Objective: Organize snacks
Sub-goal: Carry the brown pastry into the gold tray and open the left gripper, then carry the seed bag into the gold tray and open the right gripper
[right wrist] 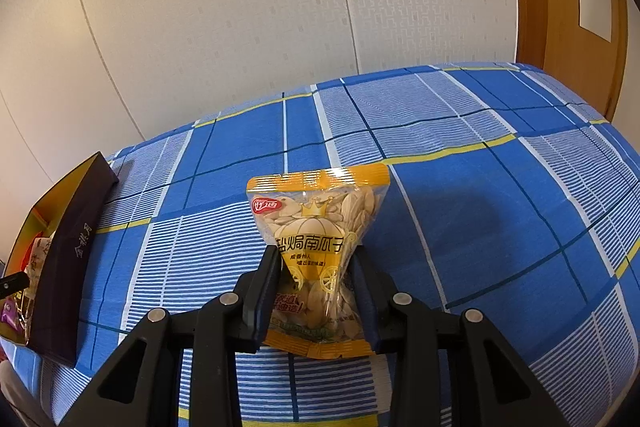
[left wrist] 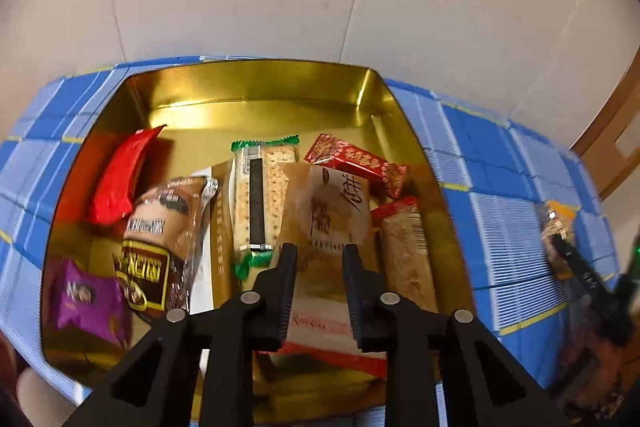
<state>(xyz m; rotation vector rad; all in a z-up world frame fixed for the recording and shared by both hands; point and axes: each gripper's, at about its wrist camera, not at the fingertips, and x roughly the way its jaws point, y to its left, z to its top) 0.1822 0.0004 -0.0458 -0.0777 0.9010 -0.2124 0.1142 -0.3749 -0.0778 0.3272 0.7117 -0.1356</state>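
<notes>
A gold tin box (left wrist: 256,99) holds several snack packets: a red one (left wrist: 120,179), a brown bun packet (left wrist: 160,239), a purple one (left wrist: 86,301), green-edged crackers (left wrist: 260,195) and a beige pastry packet (left wrist: 332,211). My left gripper (left wrist: 320,255) hangs over the box with its fingers slightly apart. The beige packet lies under the tips and the pads do not visibly press on it. My right gripper (right wrist: 316,255) is shut on the waist of a yellow pumpkin-seed packet (right wrist: 320,219), just over the cloth to the right of the tin (right wrist: 76,227).
A blue checked cloth (right wrist: 480,187) covers the surface. A pale wall rises close behind it, and a wooden door (right wrist: 560,7) stands at the far right. More packets in the tin: a red patterned one (left wrist: 356,159) and a bar with a red end (left wrist: 404,251).
</notes>
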